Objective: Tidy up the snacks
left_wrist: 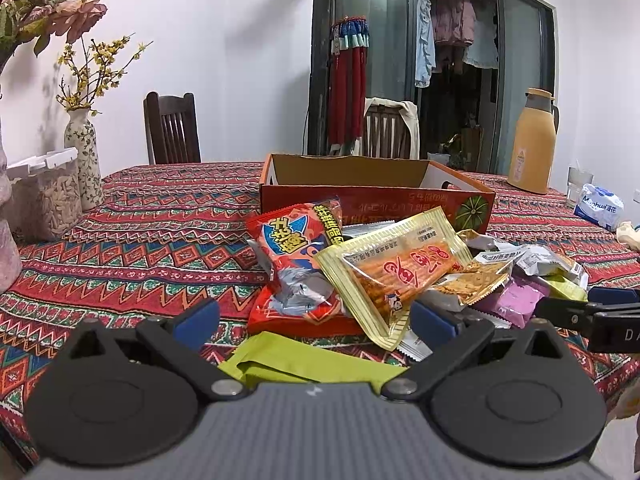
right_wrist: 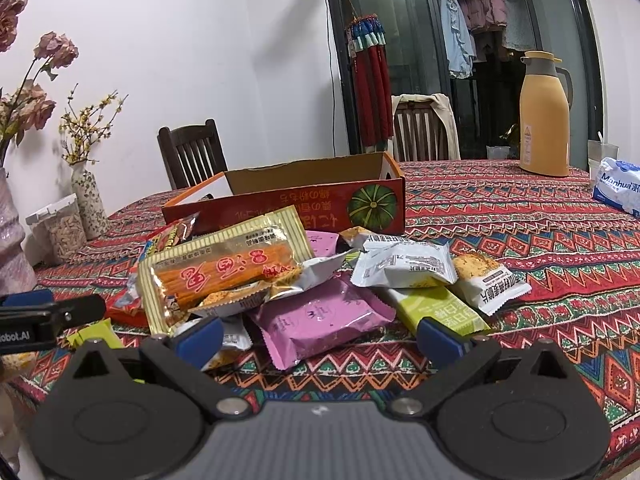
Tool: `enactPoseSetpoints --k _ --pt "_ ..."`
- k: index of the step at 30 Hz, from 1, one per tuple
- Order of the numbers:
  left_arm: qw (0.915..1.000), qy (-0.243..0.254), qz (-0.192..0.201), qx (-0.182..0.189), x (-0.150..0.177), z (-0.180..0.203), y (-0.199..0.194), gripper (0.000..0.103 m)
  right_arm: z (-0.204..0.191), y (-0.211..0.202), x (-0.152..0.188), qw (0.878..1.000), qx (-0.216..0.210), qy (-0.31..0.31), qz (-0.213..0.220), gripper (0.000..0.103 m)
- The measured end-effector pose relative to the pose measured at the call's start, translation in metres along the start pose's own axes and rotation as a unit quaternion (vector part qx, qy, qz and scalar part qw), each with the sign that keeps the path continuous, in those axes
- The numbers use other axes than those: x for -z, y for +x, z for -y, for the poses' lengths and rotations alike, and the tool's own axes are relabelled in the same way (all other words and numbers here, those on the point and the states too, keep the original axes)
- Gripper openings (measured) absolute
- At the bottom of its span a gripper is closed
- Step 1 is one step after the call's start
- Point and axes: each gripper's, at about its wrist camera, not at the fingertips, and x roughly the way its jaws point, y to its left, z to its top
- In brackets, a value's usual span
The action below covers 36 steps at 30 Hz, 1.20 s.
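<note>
At the left edge of the table [left_wrist: 160, 232], a clear lidded container [left_wrist: 44, 196] of pale seeds stands beside a floral vase [left_wrist: 82, 156] holding yellow sprigs. The left gripper [left_wrist: 314, 322] hovers low over the near edge with its jaws spread apart and nothing between them; a lime-green packet [left_wrist: 296, 360] lies flat directly under the gap. Just beyond it, the snack pile begins: a red fish-print packet [left_wrist: 300, 264] leans upward, and a gold-edged packet of orange strips [left_wrist: 394, 270] lies tilted across it, overlapping its right side. Behind the pile, toward the middle of the table, an open orange cardboard box [right_wrist: 304, 204] with a green pumpkin print stands upright, its interior showing only bare cardboard. The right gripper [right_wrist: 318, 340] also hovers near the near edge, jaws apart and empty, with a pink packet [right_wrist: 320, 316] lying between its blue fingertips [right_wrist: 200, 340]. To the right of the pink packet, a white-and-grey packet [right_wrist: 404, 266] rests on top of a lime-and-white packet [right_wrist: 436, 310], and a white cracker packet [right_wrist: 488, 280] lies at the pile's right end, touching the tablecloth. Toward the far right corner stands a yellow thermos jug [right_wrist: 544, 120], and a blue-and-white tissue pack [right_wrist: 618, 186] sits at the right edge.
</note>
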Motion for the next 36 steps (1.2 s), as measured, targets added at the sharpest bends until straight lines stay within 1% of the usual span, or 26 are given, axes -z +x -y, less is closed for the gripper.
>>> enactPoseSetpoints --k 15,17,22,26,29,31,32,34,36 --pt "1.0 0.0 0.001 0.0 0.0 0.0 0.0 0.103 0.0 0.0 0.0 1.0 0.001 -0.003 0.007 0.103" --pt "1.0 0.0 0.002 0.0 0.0 0.001 0.0 0.103 -0.001 0.0 -0.001 1.0 0.003 -0.001 0.001 0.103" --pt "1.0 0.001 0.005 -0.001 -0.003 0.003 0.0 0.103 0.006 -0.001 -0.002 1.0 0.006 0.007 -0.009 0.103" --pt "1.0 -0.002 0.008 -0.002 -0.005 0.002 0.002 0.103 0.014 -0.001 -0.007 1.0 0.016 0.009 -0.006 0.103" --pt "1.0 -0.002 0.008 -0.003 -0.008 0.002 0.005 0.103 0.025 0.005 -0.01 0.999 0.016 0.029 -0.01 0.103" --pt "1.0 -0.002 0.008 -0.003 -0.01 0.003 0.007 0.103 0.032 0.009 -0.012 1.0 0.019 0.023 -0.005 0.103" --pt "1.0 -0.002 0.008 -0.004 -0.011 0.003 0.009 0.103 0.036 0.012 -0.013 1.0 0.022 0.018 -0.009 0.101" --pt "1.0 -0.002 0.007 -0.004 -0.012 0.003 0.011 0.103 0.043 0.015 -0.017 0.999 0.034 0.002 0.0 0.098" --pt "1.0 -0.002 0.006 -0.005 -0.014 0.004 0.013 0.103 0.051 0.02 -0.023 0.999 0.04 -0.004 -0.007 0.092"
